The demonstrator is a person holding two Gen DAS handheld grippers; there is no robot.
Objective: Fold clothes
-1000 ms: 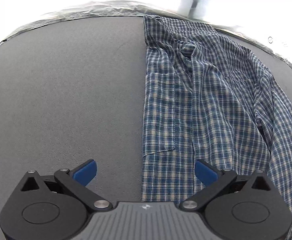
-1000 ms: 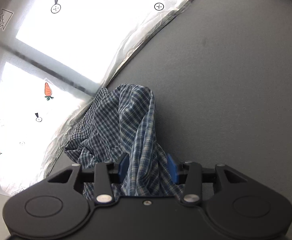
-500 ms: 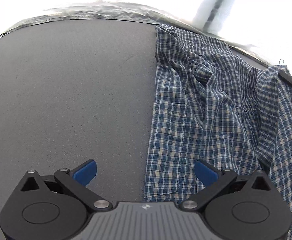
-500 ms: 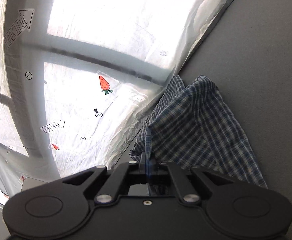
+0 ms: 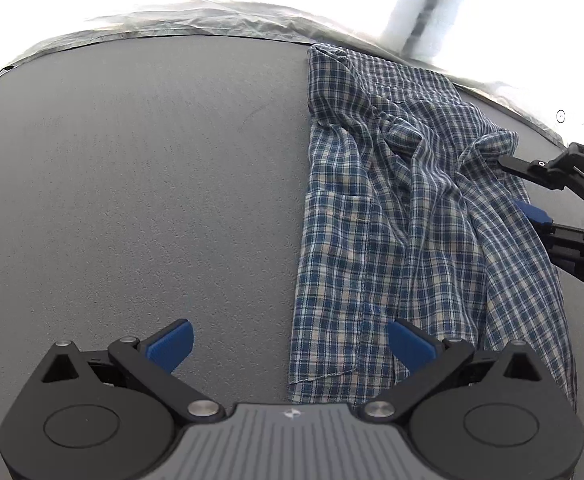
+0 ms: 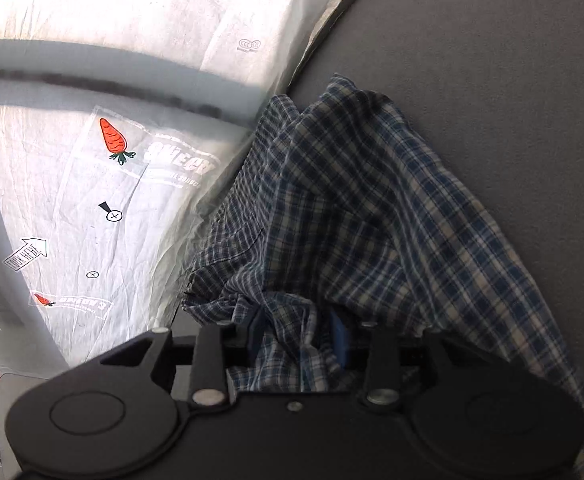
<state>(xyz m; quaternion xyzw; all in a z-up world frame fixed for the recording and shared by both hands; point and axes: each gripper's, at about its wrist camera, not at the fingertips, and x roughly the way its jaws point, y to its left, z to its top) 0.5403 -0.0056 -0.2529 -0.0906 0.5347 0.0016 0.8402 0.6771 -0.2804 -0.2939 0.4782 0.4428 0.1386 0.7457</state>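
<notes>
Grey worktop (image 5: 140, 184) carries the plaid shirt (image 5: 375, 216) along its window-side edge, where the right hand-held gripper (image 6: 297, 340), jaws just reopened with bunched sleeve cloth between them, has laid the sleeve across the body, while the left hand-held gripper (image 5: 288, 346) hovers released over the hem.

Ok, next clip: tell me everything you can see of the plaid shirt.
The plaid shirt is a thin woven button-up in blue, navy and cream checks, with a chest pocket and a front placket. It lies rumpled on the grey table, its near hem flat and its far end at the table's edge by the white sheeting. One side is folded over the body. The right gripper has a bunched fold between its jaws, which have just been opening. The left gripper hovers open over the hem.
</notes>
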